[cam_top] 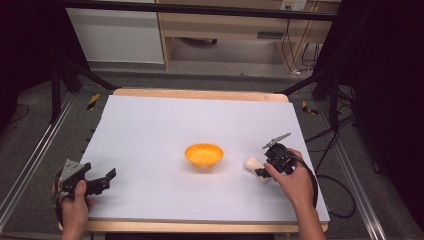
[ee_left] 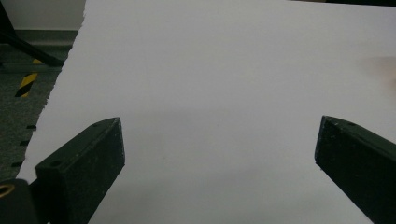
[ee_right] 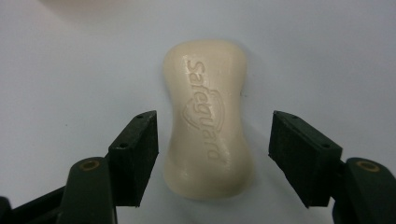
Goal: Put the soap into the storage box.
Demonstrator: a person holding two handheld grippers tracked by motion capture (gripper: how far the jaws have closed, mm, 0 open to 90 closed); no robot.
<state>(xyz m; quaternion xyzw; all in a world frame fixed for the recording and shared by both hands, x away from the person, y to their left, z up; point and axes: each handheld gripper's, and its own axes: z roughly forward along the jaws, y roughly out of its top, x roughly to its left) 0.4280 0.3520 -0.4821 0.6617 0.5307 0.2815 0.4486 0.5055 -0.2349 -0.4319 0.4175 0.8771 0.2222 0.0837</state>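
Right claw (ee_right: 212,140) straddles soap (ee_right: 208,121), seemingly untouched; bowl (cam_top: 203,154) nearby.

Counting what is lying on the table

One orange bowl (cam_top: 203,154) is sitting mid-table; one cream soap bar (ee_right: 208,121) is lying to its right; two grippers are showing, the left gripper (cam_top: 97,181) and the right gripper (cam_top: 263,169); one white sheet (cam_top: 165,125) is covering the tabletop.

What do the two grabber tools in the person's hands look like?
Both are black. The left tool has two chunky, blocky jaws and a grey three-cornered plate on top. The right tool has the same black jaws with small holes and brass-coloured pins, a grey plate, and a black cable trailing off. The person's forearms are bare, with no sleeves.
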